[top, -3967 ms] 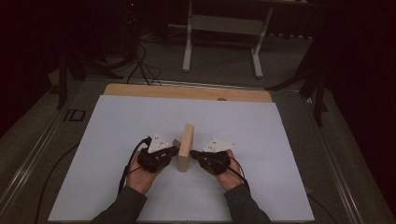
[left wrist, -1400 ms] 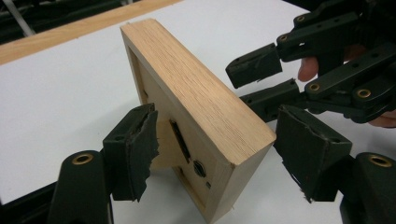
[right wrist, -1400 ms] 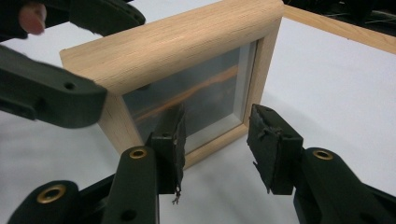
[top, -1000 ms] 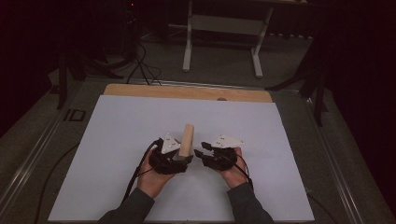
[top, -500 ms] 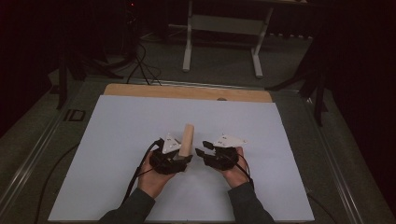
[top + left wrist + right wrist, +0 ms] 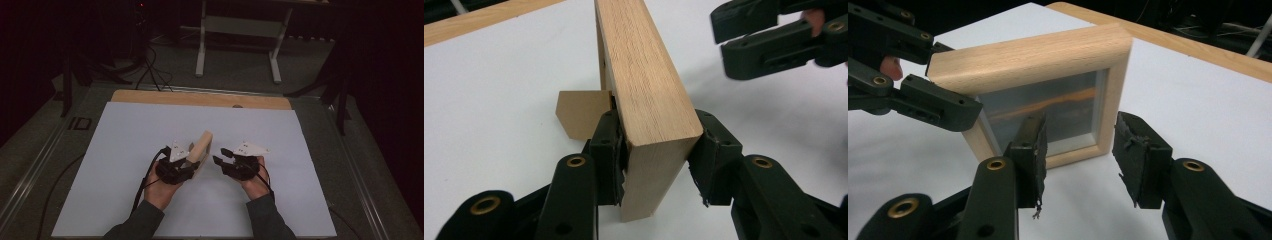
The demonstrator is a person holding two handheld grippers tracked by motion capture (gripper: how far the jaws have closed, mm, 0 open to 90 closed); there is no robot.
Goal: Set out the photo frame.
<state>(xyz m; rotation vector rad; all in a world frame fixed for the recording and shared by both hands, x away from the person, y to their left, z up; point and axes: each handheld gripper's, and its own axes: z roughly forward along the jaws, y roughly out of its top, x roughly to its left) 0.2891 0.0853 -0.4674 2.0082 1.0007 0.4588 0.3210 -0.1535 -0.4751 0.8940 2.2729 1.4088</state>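
White tabletop (image 6: 125, 150) in a dark room, table legs and cables behind.
Your left hand-held gripper (image 6: 186, 162) now pinches the near end of the wooden frame (image 6: 200, 147), which has tipped from upright since a second ago, leaning near mid-table; your right hand-held gripper (image 6: 224, 157) has drawn back, jaws spread, just beside it, so regrasp next.

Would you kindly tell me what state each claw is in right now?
Left claw: closed on the light wooden picture frame.
Right claw: open, holding nothing.
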